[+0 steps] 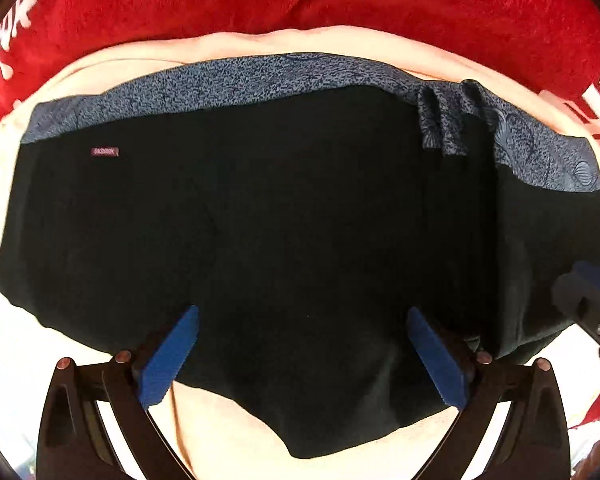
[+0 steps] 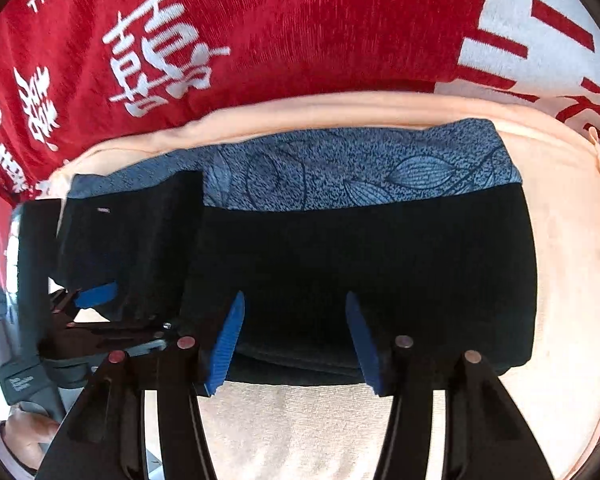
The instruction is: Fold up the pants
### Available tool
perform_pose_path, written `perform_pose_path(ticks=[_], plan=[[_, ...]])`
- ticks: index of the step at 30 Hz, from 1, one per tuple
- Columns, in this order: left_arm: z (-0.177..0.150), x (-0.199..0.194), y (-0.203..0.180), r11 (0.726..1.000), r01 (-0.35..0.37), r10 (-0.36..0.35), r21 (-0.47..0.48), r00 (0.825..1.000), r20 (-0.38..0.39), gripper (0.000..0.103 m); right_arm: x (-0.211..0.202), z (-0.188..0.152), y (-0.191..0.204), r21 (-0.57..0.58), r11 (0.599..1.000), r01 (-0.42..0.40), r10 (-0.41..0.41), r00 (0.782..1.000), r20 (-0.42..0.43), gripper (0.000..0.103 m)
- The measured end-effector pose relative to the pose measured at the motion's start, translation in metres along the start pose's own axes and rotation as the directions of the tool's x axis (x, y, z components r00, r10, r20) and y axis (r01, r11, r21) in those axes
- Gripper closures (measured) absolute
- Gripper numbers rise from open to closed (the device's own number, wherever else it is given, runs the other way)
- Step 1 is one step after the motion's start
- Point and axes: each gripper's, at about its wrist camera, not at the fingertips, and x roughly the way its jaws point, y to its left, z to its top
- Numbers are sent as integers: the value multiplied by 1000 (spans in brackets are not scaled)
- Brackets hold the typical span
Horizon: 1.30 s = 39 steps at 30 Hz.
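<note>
red cloth (image 1: 140, 12) with white lettering farthest beyond both jaws. peach towel (image 2: 572, 264) on it. folded black pants (image 1: 284, 208), blue patterned band on far edge, below both. left gripper (image 1: 302, 356) jaws wide apart, empty. right gripper (image 2: 296, 344) jaws apart, empty.

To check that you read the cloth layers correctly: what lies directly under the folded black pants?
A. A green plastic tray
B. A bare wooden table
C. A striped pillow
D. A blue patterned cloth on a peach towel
D: a blue patterned cloth shows along the far edge of the black pants, with a peach towel spread beneath both.
</note>
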Motion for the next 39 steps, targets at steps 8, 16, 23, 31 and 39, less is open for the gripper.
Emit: perform_pose_path(ticks=[8, 16, 23, 31, 39], plan=[[-4, 18, 20, 999, 53, -53, -10, 999, -2, 0, 18, 1, 14, -40, 998, 53, -54, 998, -25, 37], [-4, 31, 30, 997, 83, -83, -7, 997, -4, 0, 21, 2, 18, -51, 996, 68, -69, 997, -25, 34], [-1, 32, 32, 994, 113, -113, -11, 993, -17, 0, 19, 0, 18, -57, 996, 68, -70, 997, -25, 31], [-4, 36, 42, 991, 133, -132, -10, 991, 34, 0, 19, 2, 15, -56, 996, 62, -64, 998, -22, 31], [-3, 35, 45, 991, 131, -131, -15, 991, -2, 0, 10, 0, 17, -39, 997, 66, -66, 998, -18, 31]])
